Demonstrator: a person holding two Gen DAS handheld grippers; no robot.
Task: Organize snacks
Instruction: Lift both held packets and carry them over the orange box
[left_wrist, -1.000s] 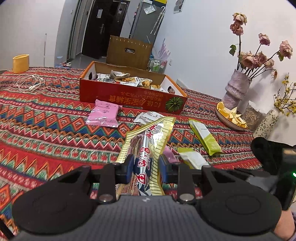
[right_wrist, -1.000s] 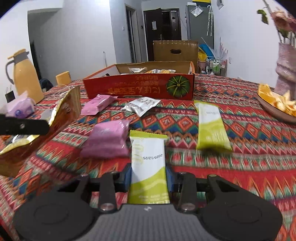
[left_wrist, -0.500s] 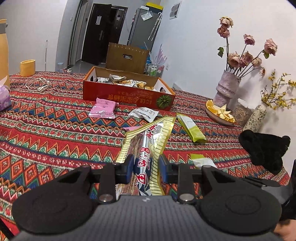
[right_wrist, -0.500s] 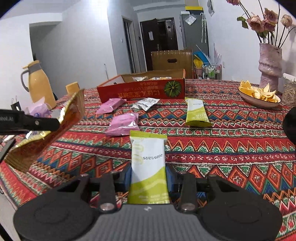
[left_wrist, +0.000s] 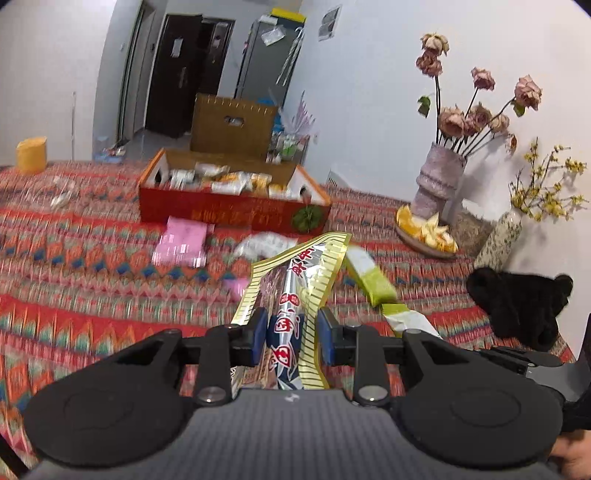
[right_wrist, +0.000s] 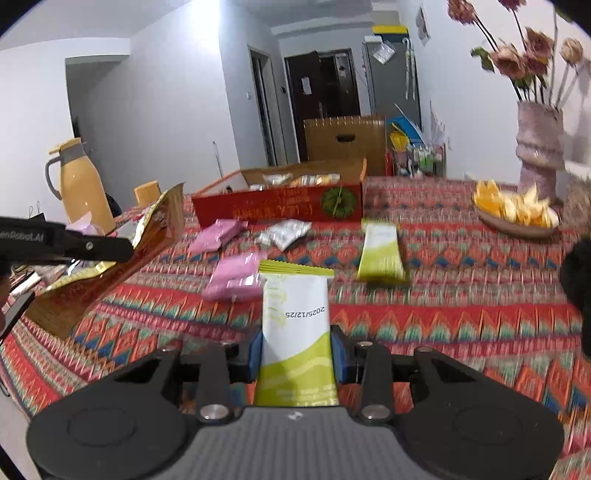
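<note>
Left wrist view: my left gripper (left_wrist: 291, 332) is clamped on 1 gold-edged foil snack bag (left_wrist: 295, 291), lifted clear of the patterned tablecloth (left_wrist: 92, 280) for carrying to the far red cardboard box (left_wrist: 232, 210).

Right wrist view: my right gripper (right_wrist: 297, 350) grips 1 white-and-green snack packet (right_wrist: 295, 314) upright, likewise clear; 4 packets remain loose near the box.

blurred: tablecloth (left_wrist: 92, 295), pink packet (left_wrist: 181, 240) | unreadable: red box (right_wrist: 277, 210) lettering

White walls (right_wrist: 177, 96) enclose the room; a dark door (left_wrist: 177, 74) stands beyond the table's (left_wrist: 74, 295) far edge, beside a grey fridge (right_wrist: 391, 74).
</note>
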